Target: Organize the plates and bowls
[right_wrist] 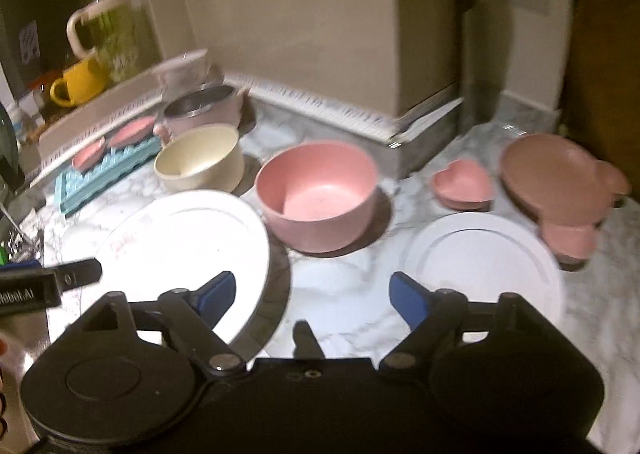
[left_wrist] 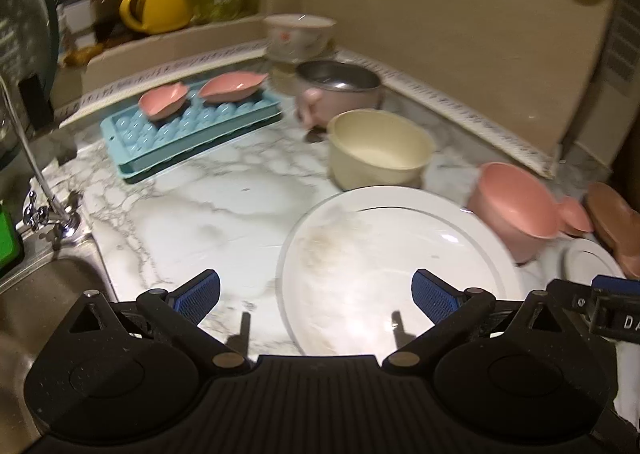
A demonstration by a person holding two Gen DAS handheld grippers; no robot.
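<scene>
Both grippers, left and right, jaws apart, empty. We risk sliding the large white plate into the pink bowl just right of it.

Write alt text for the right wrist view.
Open right gripper hovers over a marble counter between two white plates. Behind sit a pink bowl, cream bowl and heart dish.

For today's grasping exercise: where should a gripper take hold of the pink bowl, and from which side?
Pinch the pink bowl at its near rim from above, one finger inside the wall and one outside. It stands upright and open, and seems too wide to span; the right gripper is open and nearest.
</scene>
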